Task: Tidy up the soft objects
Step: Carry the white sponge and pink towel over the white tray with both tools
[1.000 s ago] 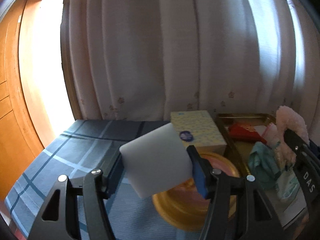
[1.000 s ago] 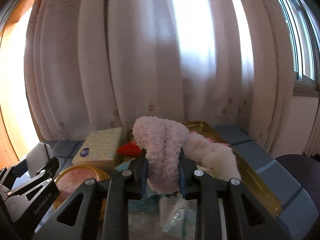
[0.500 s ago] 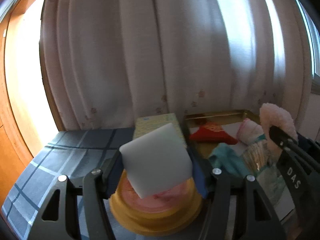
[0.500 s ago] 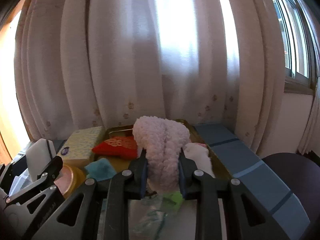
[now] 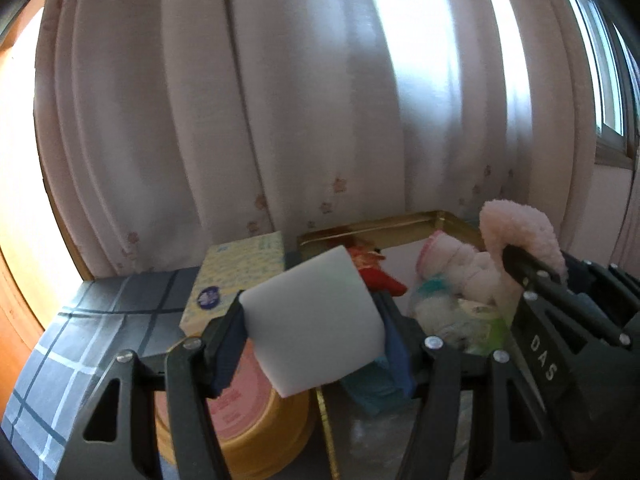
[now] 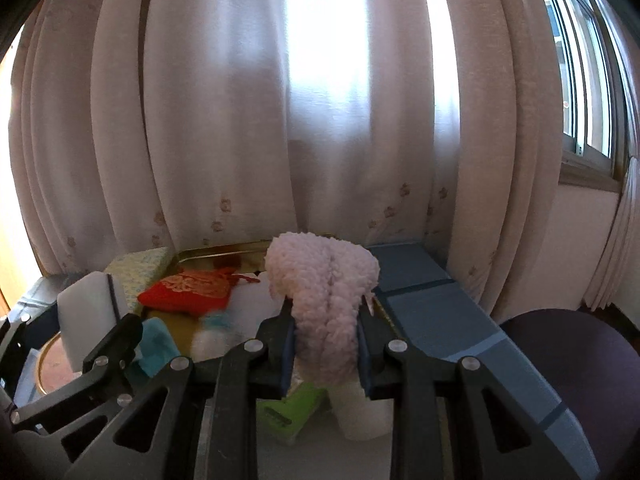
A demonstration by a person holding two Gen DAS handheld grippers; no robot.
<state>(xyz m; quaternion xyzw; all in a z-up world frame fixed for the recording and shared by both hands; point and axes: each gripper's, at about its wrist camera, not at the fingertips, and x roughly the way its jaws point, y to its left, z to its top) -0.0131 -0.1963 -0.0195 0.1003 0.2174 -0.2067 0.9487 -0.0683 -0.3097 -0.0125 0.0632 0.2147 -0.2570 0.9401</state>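
Gold tray (image 6: 224, 250) rim borders open blue cloth (image 6: 436, 312) rightward.

A white foam block (image 5: 316, 320) sits between blue-padded black jaws, and a pale pink fluffy cloth (image 6: 324, 304) between another blue-padded black pair. The bedspread (image 5: 92, 320) is grey-blue plaid with white and dark lines. A pale yellow tissue box with tiny blue-green specks (image 5: 236, 272) carries a round blue-and-white label. The round tin (image 5: 248, 420) is yellow-gold with a pink lid. The gold metal tray (image 6: 224, 250) holds a red pouch with gold embroidery (image 6: 188, 290), a teal cloth (image 6: 156, 346) and a green packet (image 6: 292, 408). The curtain (image 6: 320, 120) is off-white with small tan flowers.
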